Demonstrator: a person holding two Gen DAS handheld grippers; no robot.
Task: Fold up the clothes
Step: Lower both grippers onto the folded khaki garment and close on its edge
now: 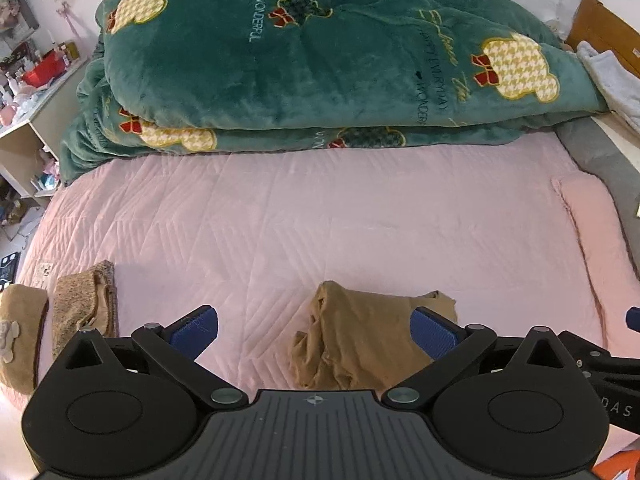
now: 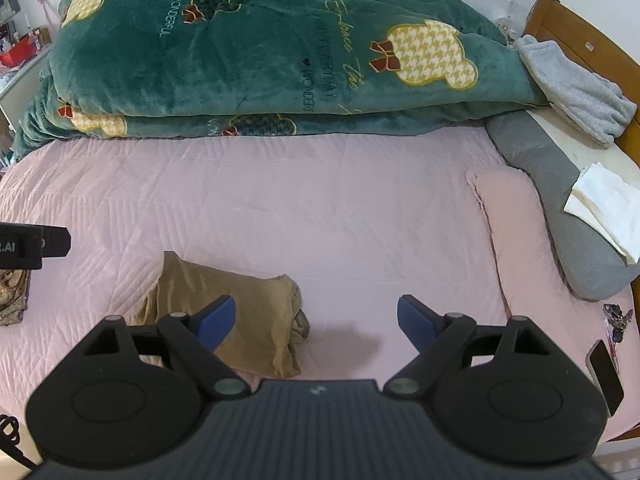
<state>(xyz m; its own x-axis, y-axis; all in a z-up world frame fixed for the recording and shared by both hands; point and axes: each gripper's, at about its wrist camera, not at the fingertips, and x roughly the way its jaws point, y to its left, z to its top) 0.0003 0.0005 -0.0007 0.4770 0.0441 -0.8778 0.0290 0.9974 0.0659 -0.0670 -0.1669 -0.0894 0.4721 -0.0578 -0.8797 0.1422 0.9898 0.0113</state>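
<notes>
A tan, thin garment (image 1: pixel 356 336) lies loosely bunched on the pink bedspread (image 1: pixel 320 220), near the front edge. It also shows in the right wrist view (image 2: pixel 240 312). My left gripper (image 1: pixel 314 330) is open and empty, hovering above the garment's left part. My right gripper (image 2: pixel 316 320) is open and empty, with its left finger over the garment's right side. A folded knit brown garment (image 1: pixel 84 312) and a tan folded piece (image 1: pixel 20 336) lie at the left front of the bed.
A thick green blanket (image 1: pixel 320 60) is piled across the back of the bed. A pink pillow (image 2: pixel 516 232), a grey bolster (image 2: pixel 560 216), a grey towel (image 2: pixel 576 92) and white tissues (image 2: pixel 608 208) lie on the right. Keys (image 2: pixel 616 320) and a phone (image 2: pixel 606 376) sit at the right front. Shelves (image 1: pixel 24 120) stand left.
</notes>
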